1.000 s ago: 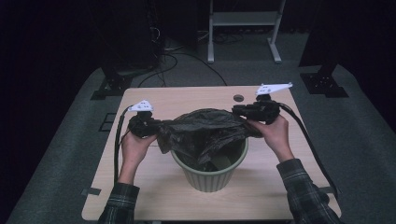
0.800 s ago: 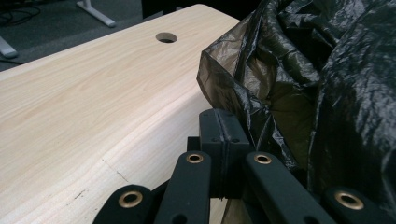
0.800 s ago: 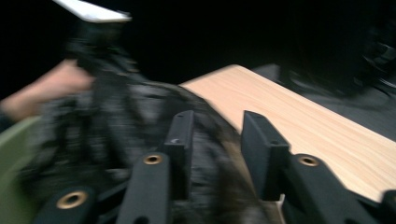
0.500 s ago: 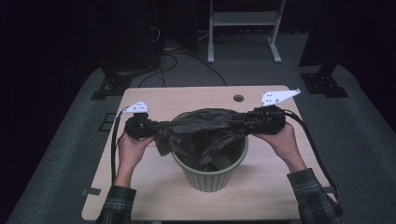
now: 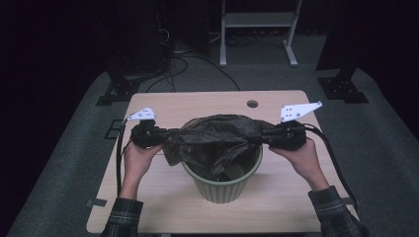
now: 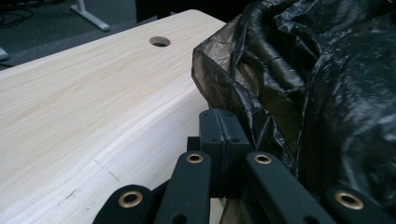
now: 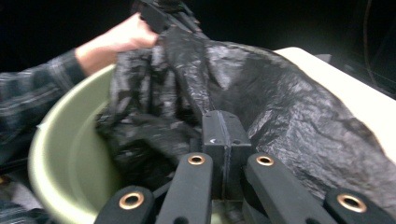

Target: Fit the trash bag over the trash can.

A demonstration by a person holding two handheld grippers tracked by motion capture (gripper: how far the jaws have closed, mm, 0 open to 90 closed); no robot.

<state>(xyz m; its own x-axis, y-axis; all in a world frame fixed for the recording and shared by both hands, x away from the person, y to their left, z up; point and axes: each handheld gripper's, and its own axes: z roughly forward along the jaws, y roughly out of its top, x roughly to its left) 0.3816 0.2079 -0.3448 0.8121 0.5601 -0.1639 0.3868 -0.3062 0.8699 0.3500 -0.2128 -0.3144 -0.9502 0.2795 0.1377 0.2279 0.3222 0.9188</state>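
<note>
A: How do the jaws stand?

B: On both grippers they are pressed together, pad against pad. The left gripper (image 5: pixel 165 136) has a fold of the bag (image 5: pixel 217 138) pinched at its tip; in the left gripper view the film bunches up right beside the closed jaws (image 6: pixel 223 140). The right gripper (image 5: pixel 262 137) is the same, clamped on the bag's other edge, with the plastic running out from its jaws (image 7: pixel 224 140) in the right gripper view.

A: And the bag itself?

B: Black, thin, glossy and much crumpled. Its mouth is drawn wide between the two grippers, with the rest sagging down in folds.

A: Where does it lie?

B: Over the bin (image 5: pixel 225 185), a pale green ribbed tub on the table (image 5: pixel 197 103). The stretched top edge hangs above the rim, and the slack drops inside. The bin sits between the two hands; the left hand (image 5: pixel 138 158) and the right hand (image 5: pixel 301 158) hold the grippers on either side, about level with each other. A round hole (image 5: pixel 252 103) shows in the table beyond the bag.
</note>
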